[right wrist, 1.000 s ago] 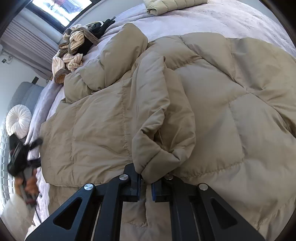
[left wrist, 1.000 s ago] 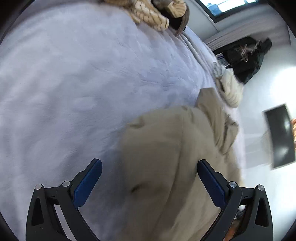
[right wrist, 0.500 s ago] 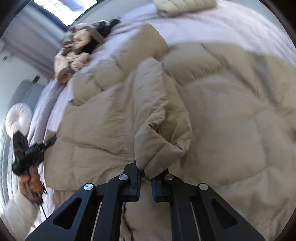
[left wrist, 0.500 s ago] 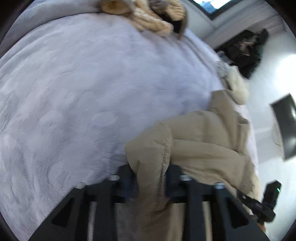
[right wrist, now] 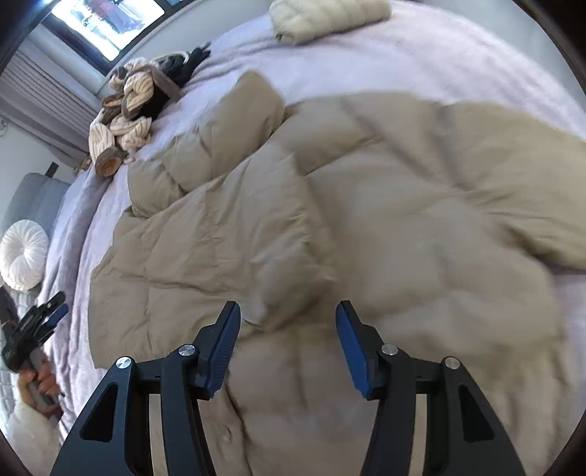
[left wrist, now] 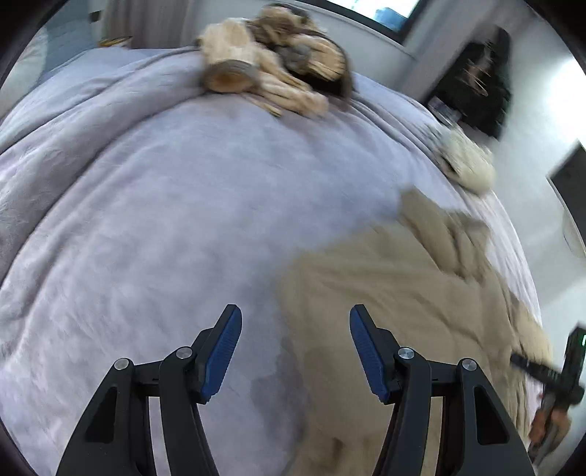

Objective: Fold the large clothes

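Observation:
A large tan puffer coat [right wrist: 329, 227] lies spread on the lilac bedspread [right wrist: 421, 62], one sleeve laid across its front. My right gripper [right wrist: 287, 322] hovers over the coat's middle; its jaws are opening and nothing sits between the blue pads. In the left wrist view the same coat [left wrist: 403, 293] fills the lower right. My left gripper [left wrist: 295, 337] hangs above the coat's edge, where it meets the bedspread [left wrist: 164, 219]; its jaws are opening with nothing between them. The right gripper, held in a hand [left wrist: 553, 421], shows at the right edge there.
A heap of cream and brown knitwear [right wrist: 128, 106] lies at the far end of the bed. A folded pale jacket [right wrist: 326, 16] rests near the top edge. A round white cushion [right wrist: 23, 252] sits at the left. A hand holds the left gripper [right wrist: 33, 337] there.
Both grippers let go of the coat: the right opened off the sleeve cuff, which dropped flat, and the left opened off the coat's edge. Both rose away from the fabric.

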Action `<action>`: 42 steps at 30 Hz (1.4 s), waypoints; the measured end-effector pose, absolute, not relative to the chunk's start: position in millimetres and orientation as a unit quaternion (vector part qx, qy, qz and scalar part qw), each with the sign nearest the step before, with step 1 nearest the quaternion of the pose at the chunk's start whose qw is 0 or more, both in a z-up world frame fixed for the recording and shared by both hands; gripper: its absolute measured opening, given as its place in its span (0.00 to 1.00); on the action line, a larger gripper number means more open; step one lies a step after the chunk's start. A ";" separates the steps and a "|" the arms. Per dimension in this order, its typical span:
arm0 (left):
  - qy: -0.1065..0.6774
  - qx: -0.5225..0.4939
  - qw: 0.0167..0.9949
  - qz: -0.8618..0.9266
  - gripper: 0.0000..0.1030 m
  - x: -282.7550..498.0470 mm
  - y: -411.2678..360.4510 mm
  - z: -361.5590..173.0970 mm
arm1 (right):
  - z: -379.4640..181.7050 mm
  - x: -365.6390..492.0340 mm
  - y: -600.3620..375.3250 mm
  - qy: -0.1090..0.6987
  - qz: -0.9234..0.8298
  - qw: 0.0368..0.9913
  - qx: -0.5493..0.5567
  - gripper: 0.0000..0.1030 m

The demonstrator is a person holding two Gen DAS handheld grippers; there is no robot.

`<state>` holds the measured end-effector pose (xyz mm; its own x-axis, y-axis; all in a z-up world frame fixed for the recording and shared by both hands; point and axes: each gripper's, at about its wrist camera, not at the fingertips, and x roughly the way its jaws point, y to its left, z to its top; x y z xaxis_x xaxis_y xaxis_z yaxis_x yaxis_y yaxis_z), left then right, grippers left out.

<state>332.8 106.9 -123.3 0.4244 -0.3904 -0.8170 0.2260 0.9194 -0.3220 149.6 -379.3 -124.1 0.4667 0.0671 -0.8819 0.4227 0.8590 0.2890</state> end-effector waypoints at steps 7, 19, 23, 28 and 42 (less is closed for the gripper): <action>0.531 0.018 0.831 -0.168 0.61 291.9 40.7 -178.7 | -109.7 161.6 -374.8 0.474 -0.075 0.847 0.227 0.17; 0.543 0.001 0.831 -0.122 0.75 293.5 45.7 -197.9 | -171.7 158.4 -396.4 0.524 -0.095 0.806 0.258 0.13; 0.536 0.022 0.837 -0.107 0.75 287.2 39.9 -181.3 | -157.5 143.8 -409.1 0.516 -0.096 0.806 0.275 0.17; 0.527 0.013 0.842 -0.111 0.75 268.0 29.5 -151.5 | -144.8 120.9 -416.4 0.513 -0.089 0.798 0.302 0.20; 0.556 0.029 0.815 -0.159 1.00 199.0 -53.9 -129.9 | -130.7 56.2 -441.9 0.502 -0.099 0.781 0.357 0.65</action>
<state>199.0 -53.9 -129.9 0.3303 -0.2268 -0.9162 0.2919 0.9477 -0.1294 56.2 -441.9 -130.7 0.4769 0.2037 -0.8550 0.5135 0.7249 0.4592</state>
